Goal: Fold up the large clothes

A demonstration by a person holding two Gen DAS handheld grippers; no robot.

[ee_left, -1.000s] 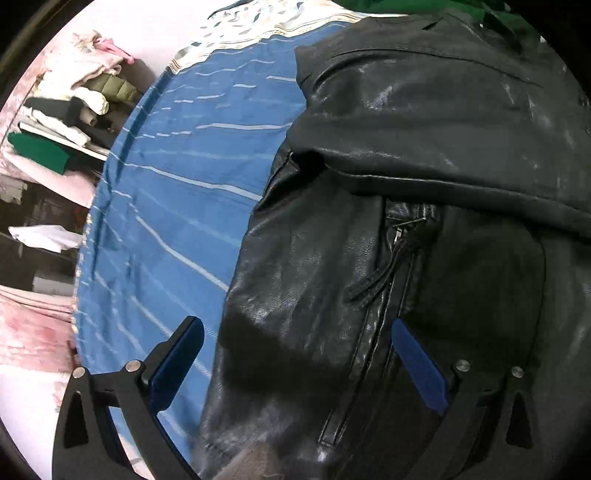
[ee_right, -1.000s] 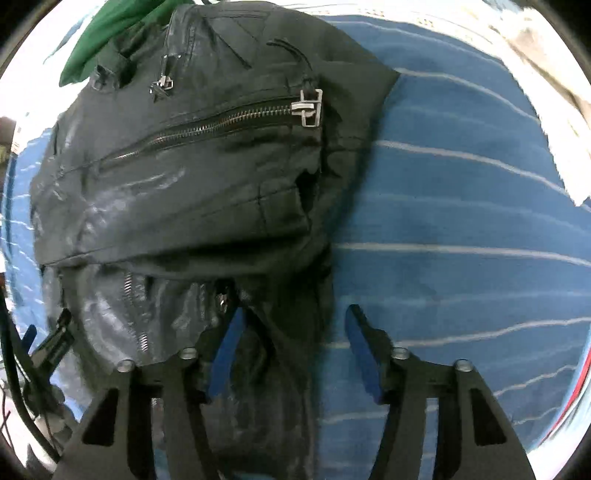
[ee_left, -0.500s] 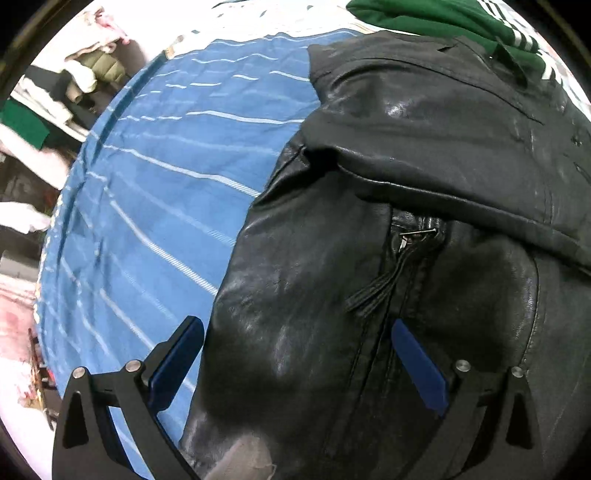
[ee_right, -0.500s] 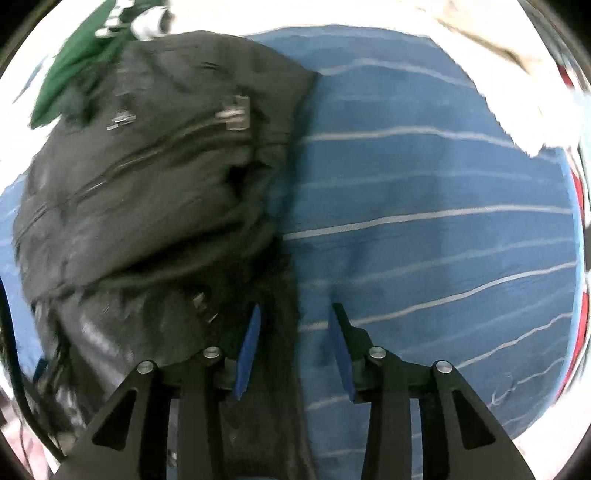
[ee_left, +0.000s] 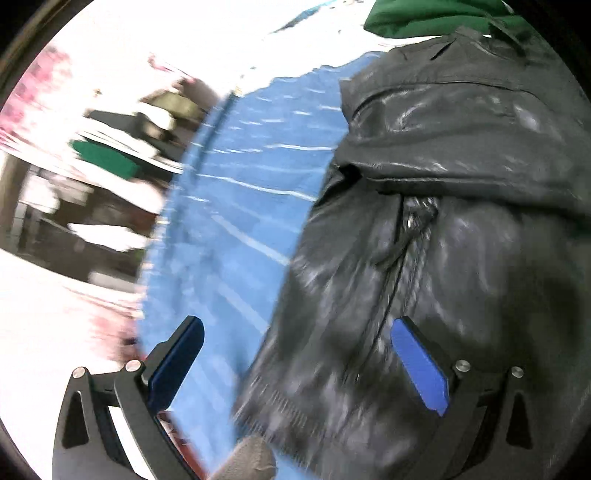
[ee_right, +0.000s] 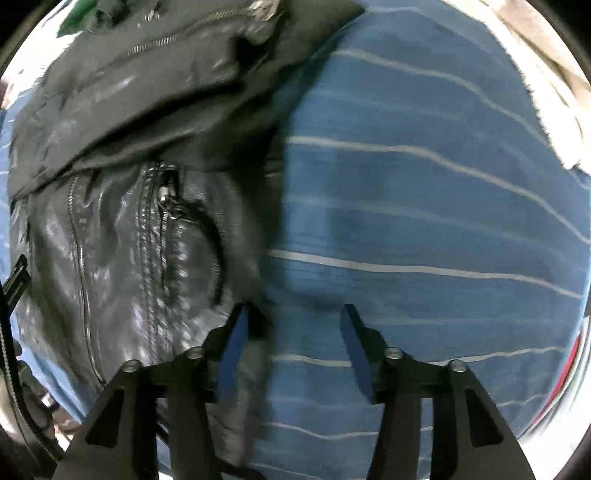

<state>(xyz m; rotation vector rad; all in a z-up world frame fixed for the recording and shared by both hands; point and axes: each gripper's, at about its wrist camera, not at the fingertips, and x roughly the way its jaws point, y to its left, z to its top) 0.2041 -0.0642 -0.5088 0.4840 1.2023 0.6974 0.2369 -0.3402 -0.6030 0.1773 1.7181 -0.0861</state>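
A black leather jacket [ee_left: 443, 240] with zips lies on a blue striped bed cover [ee_left: 251, 206], its upper part folded down over the body. My left gripper [ee_left: 295, 354] hovers open and wide over the jacket's left hem, with one finger over the cover and the other over the leather. In the right wrist view the jacket [ee_right: 129, 221] fills the left side. My right gripper [ee_right: 293, 332] points down at the jacket's right edge with its jaws opening. Its left finger is over the leather edge, its right finger is over the blue cover [ee_right: 424, 221], and the pads press on nothing.
A green garment [ee_left: 424, 18] lies past the jacket's collar. Shelves of folded clothes [ee_left: 110, 158] stand beyond the bed's left edge. A pale cloth [ee_right: 546, 74] lies at the cover's far right corner, and a red edge [ee_right: 565, 387] shows at the right.
The left view has swung and lifted, blurring, and more of the room beside the bed shows. The right jaws stand wider than half a second ago and sit lower along the jacket's right edge.
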